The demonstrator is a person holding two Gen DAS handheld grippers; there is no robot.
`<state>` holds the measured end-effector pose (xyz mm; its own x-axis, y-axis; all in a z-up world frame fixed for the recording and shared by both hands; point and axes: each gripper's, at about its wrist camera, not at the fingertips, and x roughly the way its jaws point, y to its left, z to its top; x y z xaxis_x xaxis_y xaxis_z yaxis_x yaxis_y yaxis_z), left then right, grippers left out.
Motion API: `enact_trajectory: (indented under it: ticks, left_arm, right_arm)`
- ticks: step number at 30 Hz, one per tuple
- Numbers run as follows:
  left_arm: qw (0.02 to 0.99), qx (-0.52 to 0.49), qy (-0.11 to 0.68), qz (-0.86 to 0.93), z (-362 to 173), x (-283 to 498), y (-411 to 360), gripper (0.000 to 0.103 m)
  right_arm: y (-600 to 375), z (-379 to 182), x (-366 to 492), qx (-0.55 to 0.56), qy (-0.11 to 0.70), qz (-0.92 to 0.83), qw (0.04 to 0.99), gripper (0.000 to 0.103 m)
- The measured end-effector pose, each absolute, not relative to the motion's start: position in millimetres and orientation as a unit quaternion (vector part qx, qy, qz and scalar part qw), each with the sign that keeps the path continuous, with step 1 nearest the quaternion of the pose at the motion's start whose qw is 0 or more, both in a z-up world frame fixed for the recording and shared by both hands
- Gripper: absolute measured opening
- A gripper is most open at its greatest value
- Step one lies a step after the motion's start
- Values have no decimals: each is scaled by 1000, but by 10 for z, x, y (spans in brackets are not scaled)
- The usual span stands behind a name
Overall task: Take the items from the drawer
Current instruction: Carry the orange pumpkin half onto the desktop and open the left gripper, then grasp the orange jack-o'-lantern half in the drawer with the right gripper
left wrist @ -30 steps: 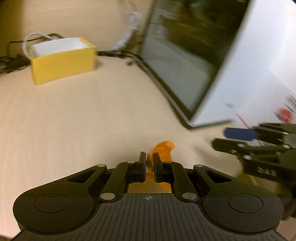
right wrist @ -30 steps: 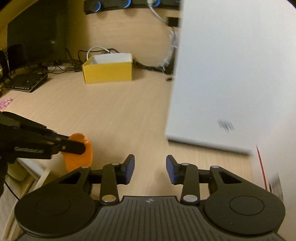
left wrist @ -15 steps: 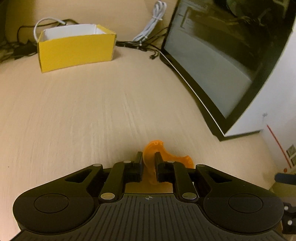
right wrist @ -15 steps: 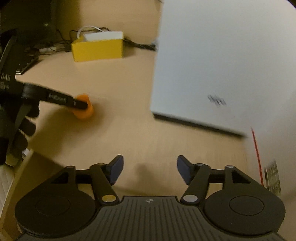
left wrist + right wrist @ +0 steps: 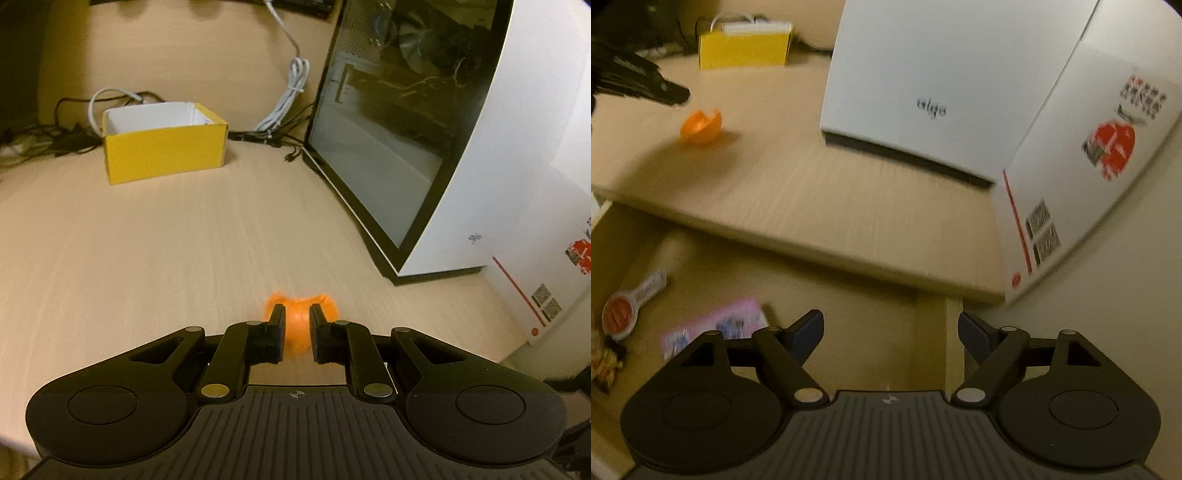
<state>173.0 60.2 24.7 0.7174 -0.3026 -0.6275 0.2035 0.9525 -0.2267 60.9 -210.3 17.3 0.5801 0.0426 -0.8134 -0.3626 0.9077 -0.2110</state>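
Note:
A small orange plastic piece (image 5: 700,125) lies on the wooden desktop (image 5: 812,177). My left gripper (image 5: 674,94) hovers just above and left of it, not touching. In the left wrist view that gripper (image 5: 297,312) has its jaws a little apart, with the blurred orange piece (image 5: 328,302) showing past the gap. My right gripper (image 5: 890,325) hangs over the open drawer (image 5: 849,295); its jaws are opening with nothing between them. The drawer holds a pink packet (image 5: 713,328), a white and orange sachet (image 5: 628,302) and a brown item (image 5: 604,362).
A yellow open box (image 5: 164,151) stands at the back of the desk, with cables (image 5: 291,92) behind it. A white computer case (image 5: 461,184) with a glass side fills the right. A white carton with red print (image 5: 1089,147) stands beside it.
The left gripper has let go of the orange piece, which now rests on the desk. The right gripper has dropped back over the open drawer and spread its jaws wider.

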Motion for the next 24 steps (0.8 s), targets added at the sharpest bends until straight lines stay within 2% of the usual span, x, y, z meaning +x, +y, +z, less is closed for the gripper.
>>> enact_trajectory:
  ticks: [7,10,14,24]
  left_arm:
    - [908,-104,383,-133,172,1311,796,15]
    - [898,-109,401,-142,109,1159,822,15]
    - [888,-119,417,-153,-7,991,833,15]
    - [869,-122,451,-161,-209,776,868,15]
  right_arm:
    - [-2084,-68,535,-142,529,178,817,80]
    - [-2001,-217,599,-106,585,236,769,80]
    - [-1940,-477,647,-60,660,222,715,80]
    - [-1613,-918,674,-70,729,217,645,80]
